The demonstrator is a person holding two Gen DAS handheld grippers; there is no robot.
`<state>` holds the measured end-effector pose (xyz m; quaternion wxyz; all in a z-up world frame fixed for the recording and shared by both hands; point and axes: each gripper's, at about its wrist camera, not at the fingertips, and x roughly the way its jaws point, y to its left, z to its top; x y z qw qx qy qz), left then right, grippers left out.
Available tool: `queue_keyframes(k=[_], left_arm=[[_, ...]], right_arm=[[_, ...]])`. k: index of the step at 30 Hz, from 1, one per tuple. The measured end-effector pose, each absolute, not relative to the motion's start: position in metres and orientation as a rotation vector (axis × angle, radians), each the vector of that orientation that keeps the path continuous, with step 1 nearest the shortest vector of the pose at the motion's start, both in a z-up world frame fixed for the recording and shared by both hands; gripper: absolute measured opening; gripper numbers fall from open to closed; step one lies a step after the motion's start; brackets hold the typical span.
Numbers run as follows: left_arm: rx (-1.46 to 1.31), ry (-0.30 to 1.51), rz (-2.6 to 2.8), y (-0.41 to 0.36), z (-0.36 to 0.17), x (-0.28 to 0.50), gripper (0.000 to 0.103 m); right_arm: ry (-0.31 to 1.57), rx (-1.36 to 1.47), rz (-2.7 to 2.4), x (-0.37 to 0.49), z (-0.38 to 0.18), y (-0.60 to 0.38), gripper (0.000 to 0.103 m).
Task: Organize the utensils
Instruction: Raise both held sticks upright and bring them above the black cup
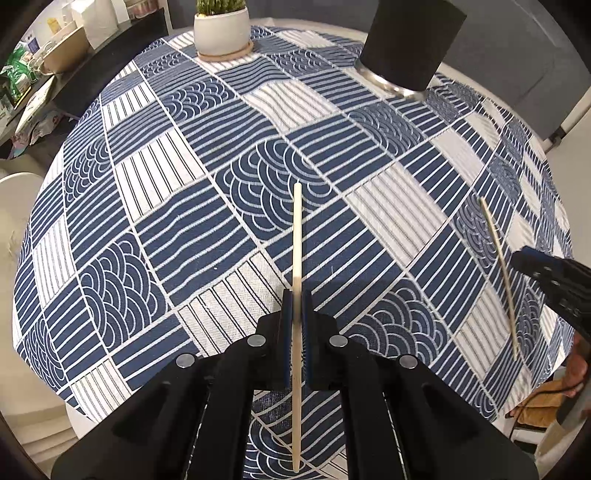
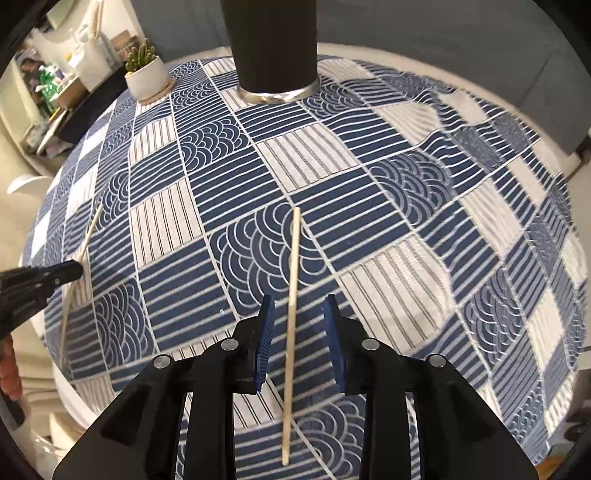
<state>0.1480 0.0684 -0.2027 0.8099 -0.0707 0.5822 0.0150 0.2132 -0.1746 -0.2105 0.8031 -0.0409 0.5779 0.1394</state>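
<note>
One chopstick (image 1: pixel 297 254) is clamped between the blue pads of the left hand-held gripper (image 1: pixel 296 295). The pads press on it from both sides, and the stick passes through them, with its tip reaching forward over the cloth and its other end coming back under the gripper.

The second chopstick (image 2: pixel 291 291) is between the fingers of the right hand-held gripper (image 2: pixel 299 301). Here the jaws stand apart, and there is a clear gap on each side of the stick, so the pads do not press on it. I cannot tell if this stick lies flat on the cloth or is a little above it.

In each wrist view the other gripper enters from the side, near its own stick.

Under both sticks is the bench (image 1: pixel 480 79), round and covered by a tablecloth (image 1: pixel 207 229) with blue and white squares of stripes and arcs. At the far side of the cloth a tall black cup (image 2: pixel 273 44) with a metal ring at its base stands upright. Left of it, also at the far edge, a white pot with a green plant (image 1: pixel 221 29) stands on a saucer. Beyond the bench a cluttered shelf (image 1: pixel 48 74) is visible.
</note>
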Motion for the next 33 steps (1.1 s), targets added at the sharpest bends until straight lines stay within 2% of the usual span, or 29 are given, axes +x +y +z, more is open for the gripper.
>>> queue_keyframes(k=[7,8,9,10,14,19,33], left_arm=[[-0.132,1.219,0.037,0.07,-0.18,0.145,0.005],[-0.118,1.22,0.043,0.07,-0.179,0.146,0.005],[-0.107,1.217,0.047,0.068,-0.177,0.147,0.005],[-0.109,1.216,0.044,0.067,-0.176,0.149,0.005],[-0.07,1.19,0.035,0.061,-0.165,0.152,0.005],[0.002,1.152,0.017,0.049,-0.149,0.159,0.005],[0.093,0.974,0.018,0.026,-0.059,0.191,0.005]], right_arm=[[1.256,-0.152,0.254,0.214,-0.226,-0.172,0.024],[1.255,-0.157,0.252,0.213,-0.226,-0.172,0.021],[1.253,-0.157,0.25,0.212,-0.226,-0.172,0.01],[1.252,-0.161,0.241,0.21,-0.226,-0.174,0.005],[1.235,-0.122,0.251,0.201,-0.217,-0.187,0.005],[1.149,-0.089,0.259,0.194,-0.179,-0.201,0.005],[0.814,-0.053,0.288,0.205,-0.036,-0.215,0.005]])
